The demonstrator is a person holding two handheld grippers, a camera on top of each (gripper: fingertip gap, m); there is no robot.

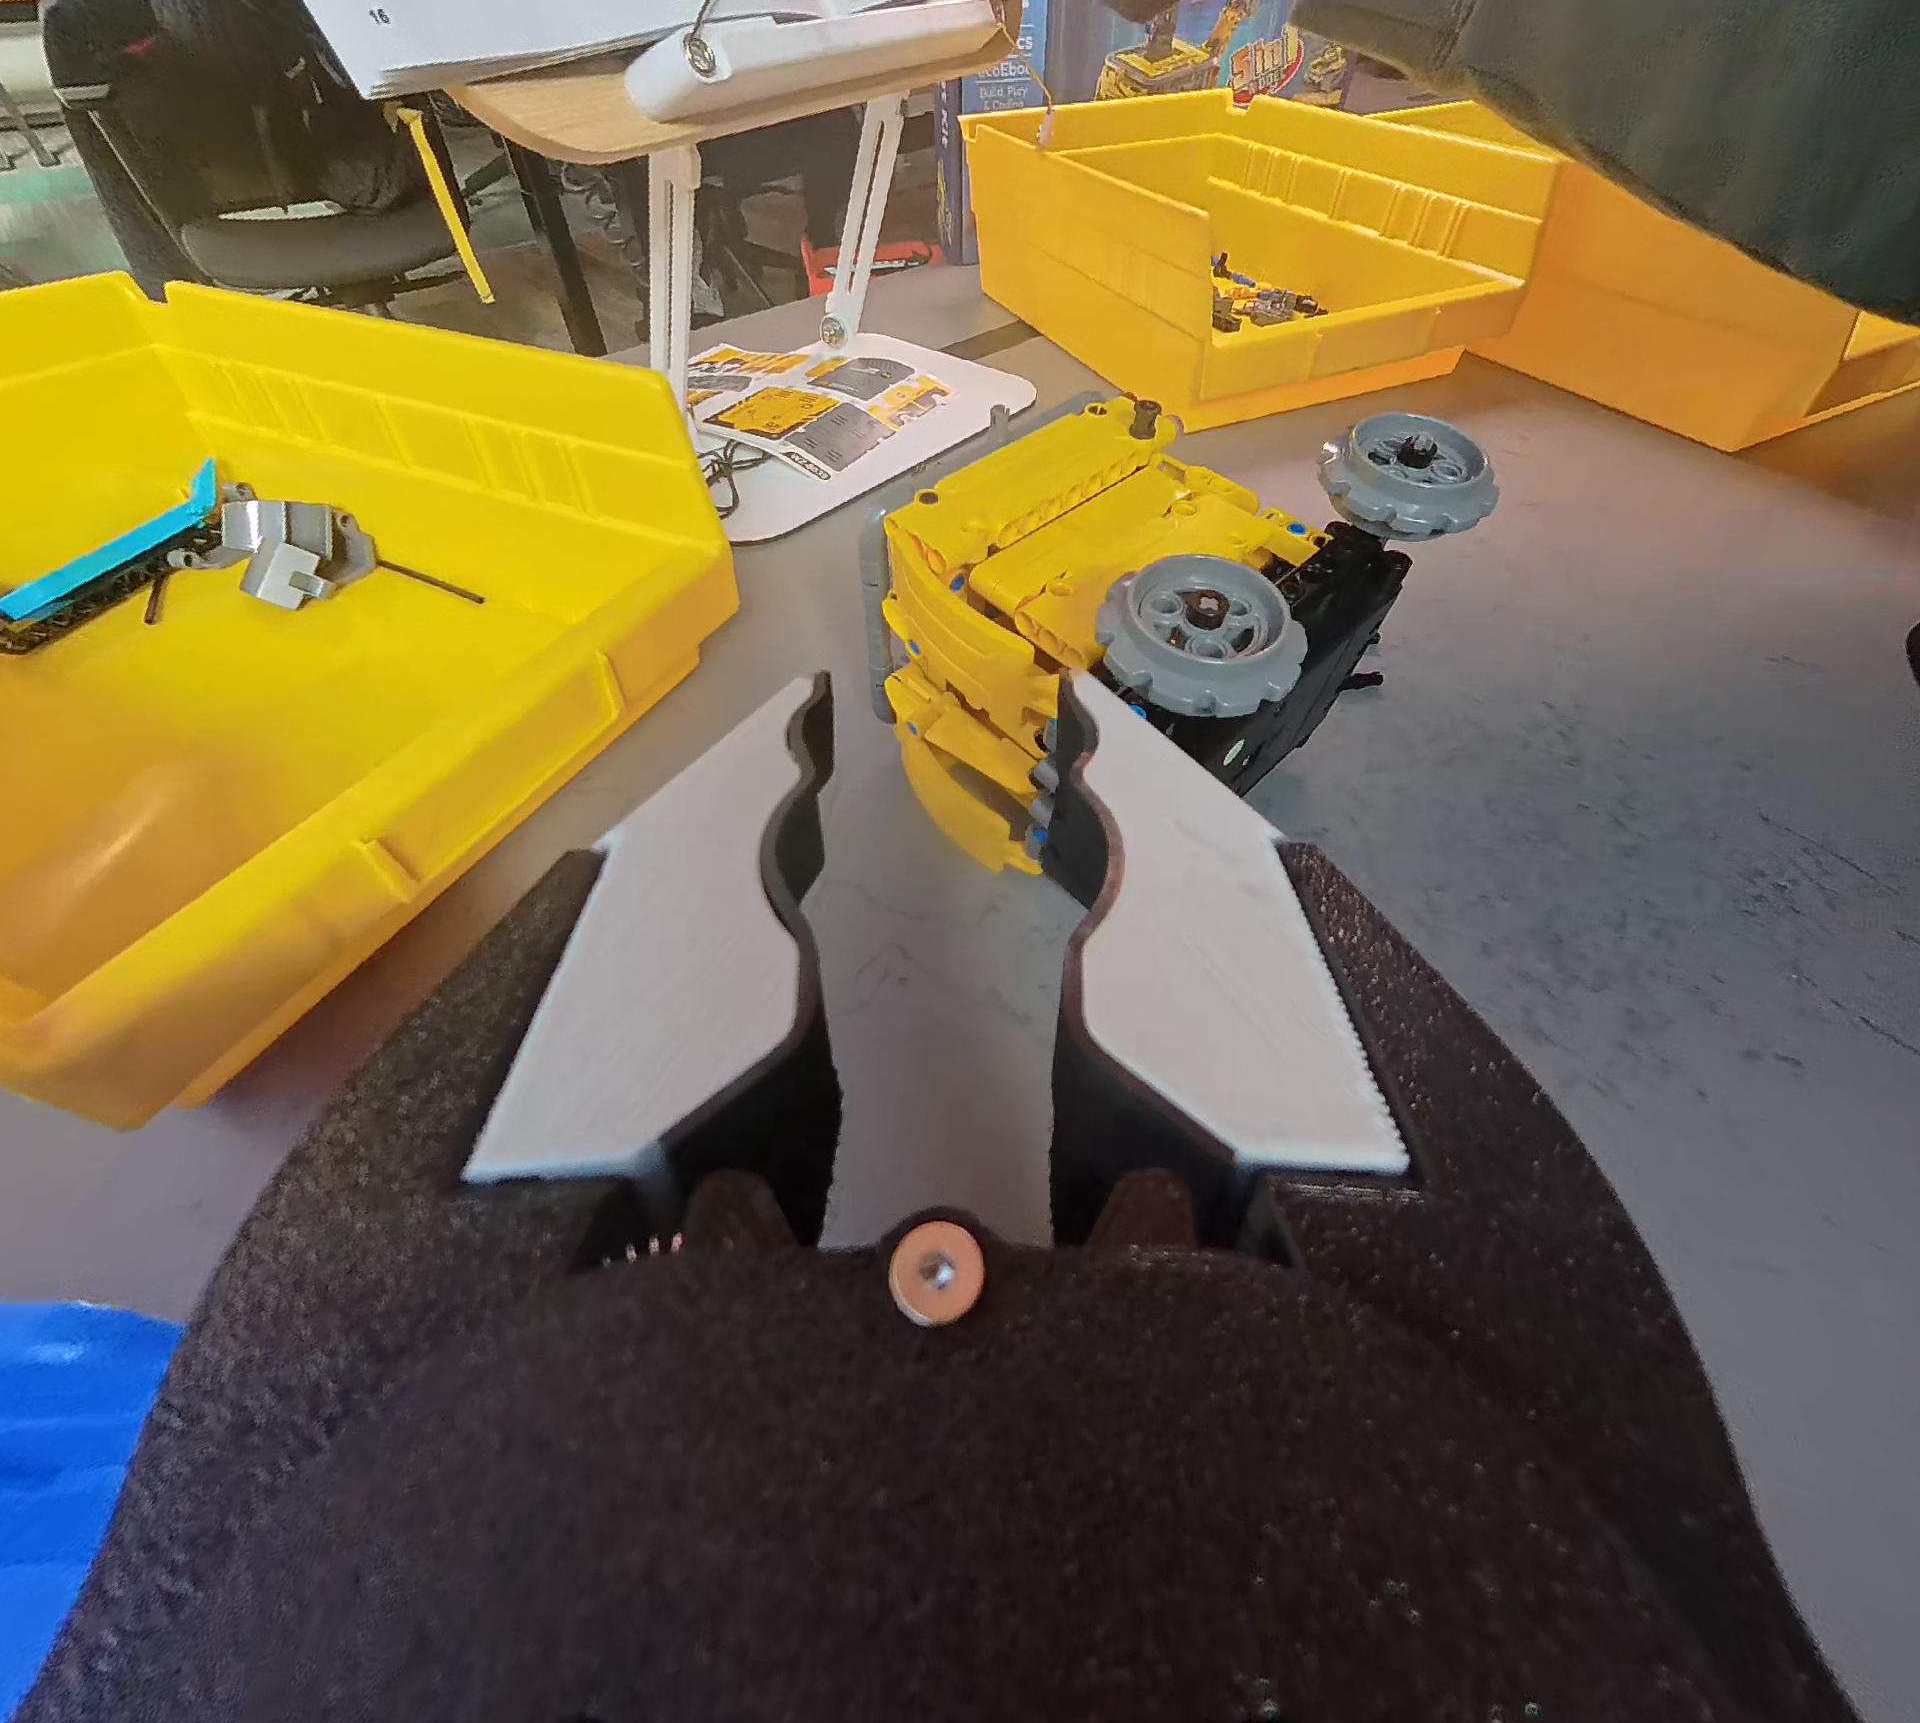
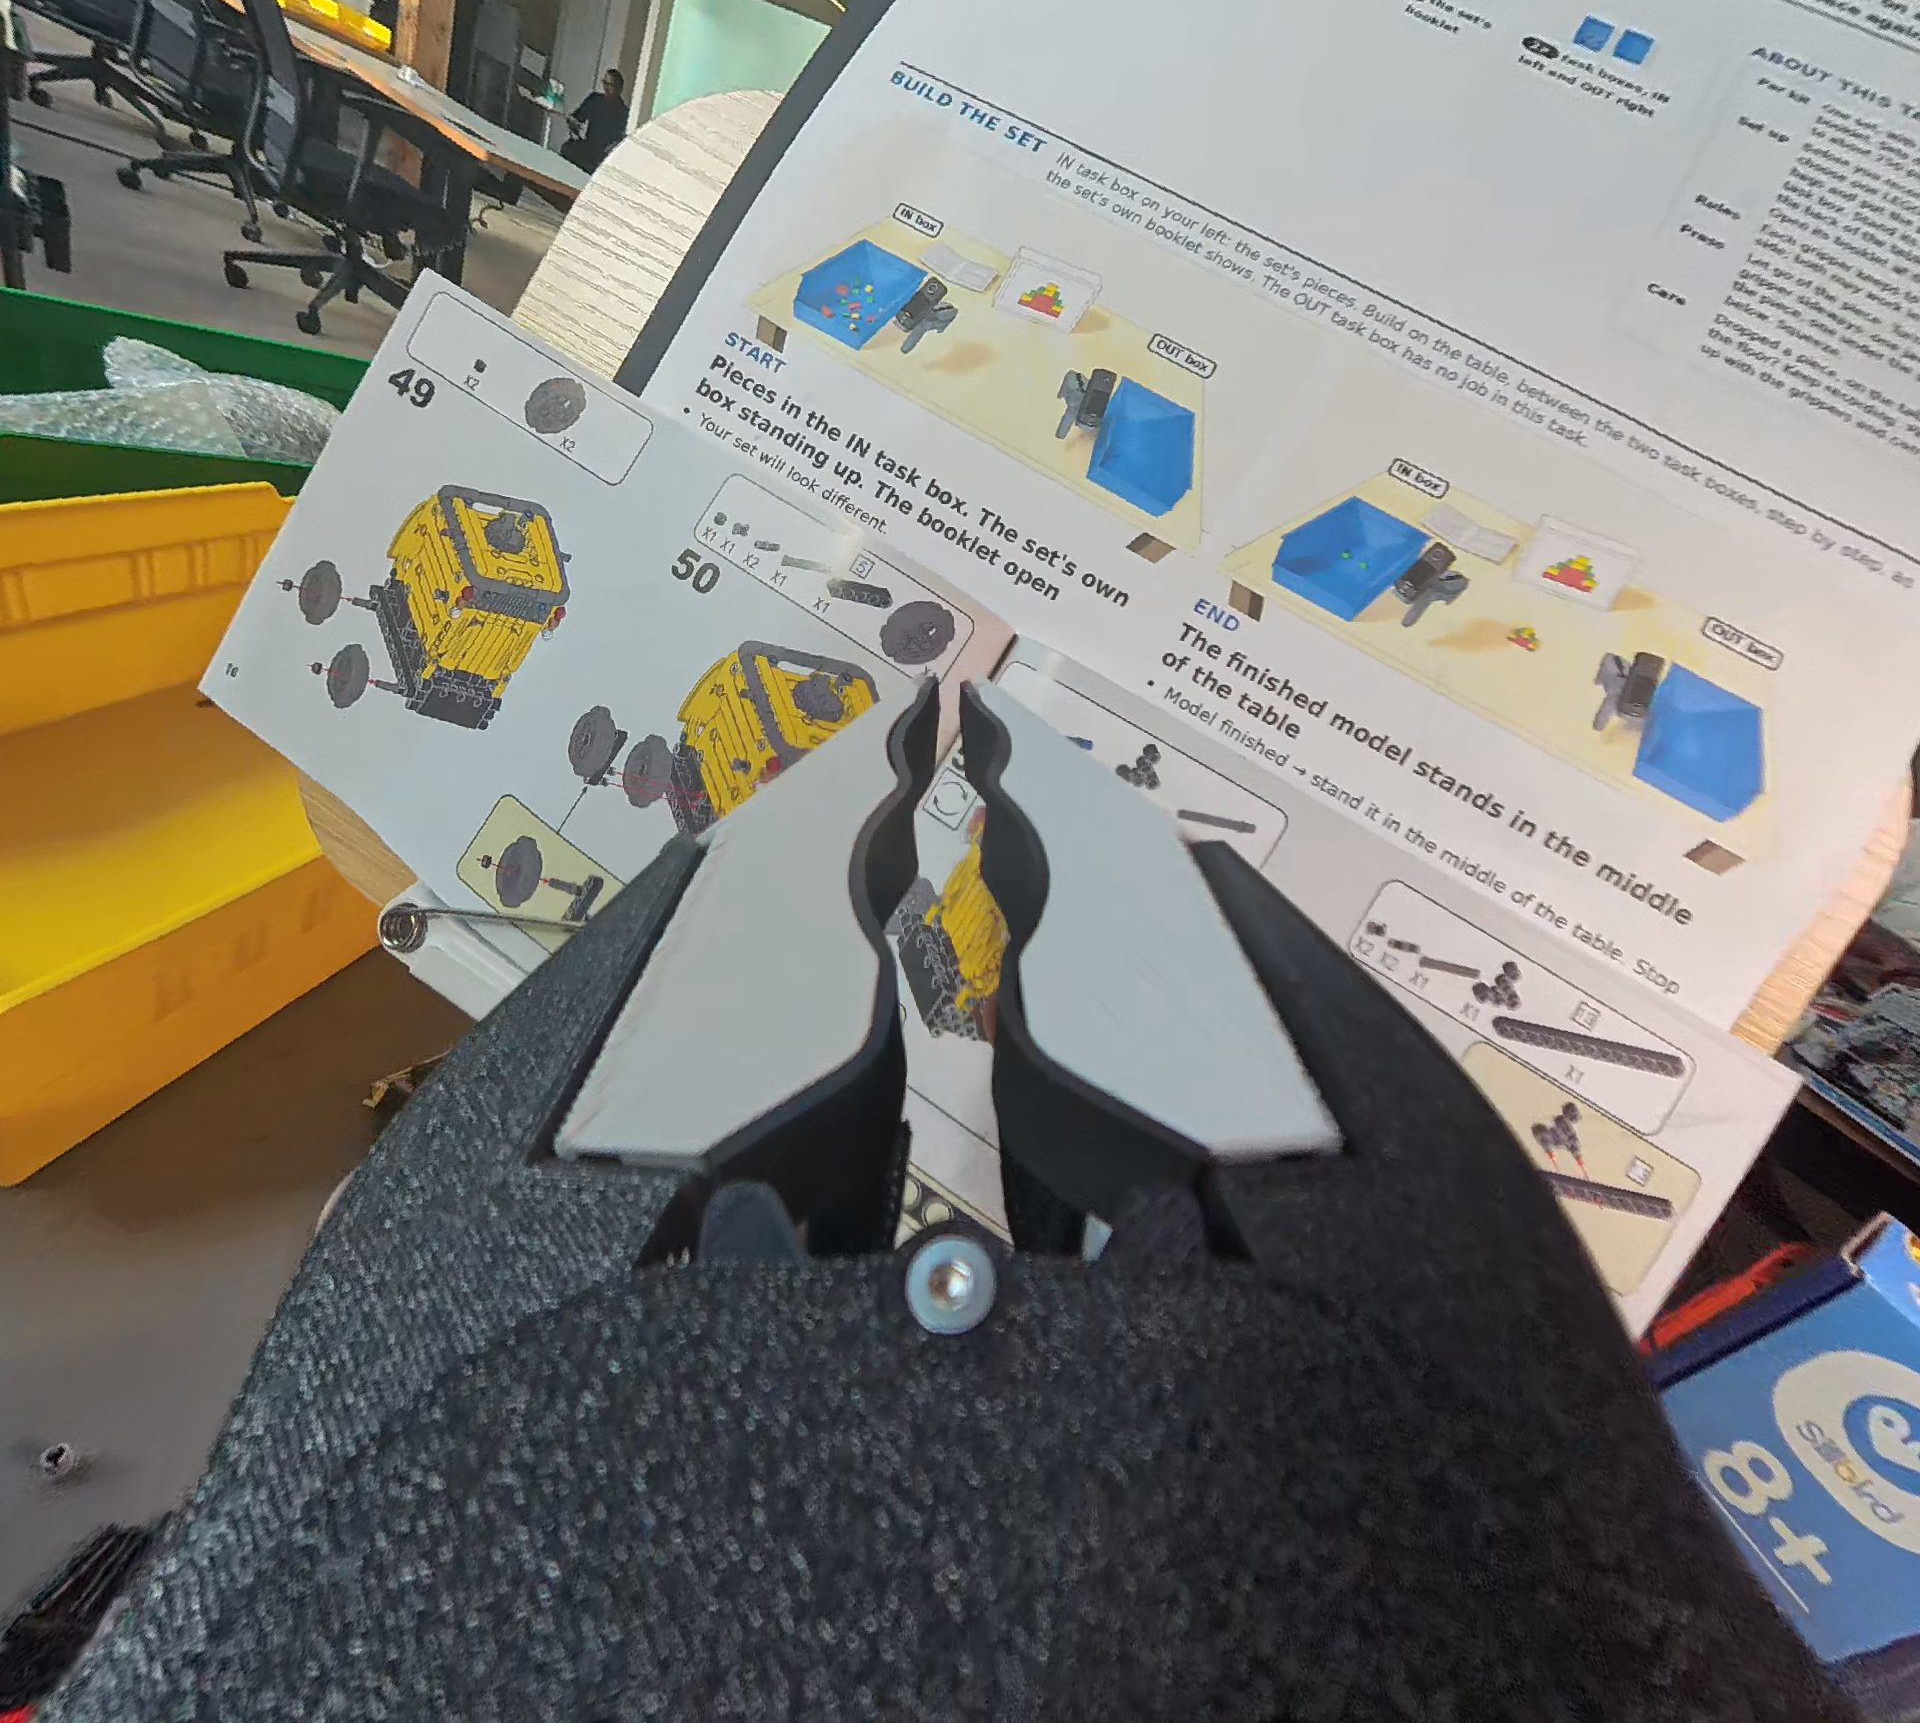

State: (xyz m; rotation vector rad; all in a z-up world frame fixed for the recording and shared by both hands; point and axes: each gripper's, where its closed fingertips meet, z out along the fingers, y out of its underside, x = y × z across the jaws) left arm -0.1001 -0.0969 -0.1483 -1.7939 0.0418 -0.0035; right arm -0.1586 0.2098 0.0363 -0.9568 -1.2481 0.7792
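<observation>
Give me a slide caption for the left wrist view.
Open left gripper beside a tipped yellow brick vehicle on a grey table, yellow bins around.

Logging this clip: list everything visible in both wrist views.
yellow-and-black brick vehicle model: one, on its side on the grey table, beside left fingertips.
grey toothed wheels: two, on the model.
yellow plastic bins: several, left and far right.
open instruction booklet: one, white, on a white-legged stand.
printed sheet: one, behind booklet.
blue box: one, lower right.
left gripper: open, empty.
right gripper: nearly closed at booklet.
</observation>
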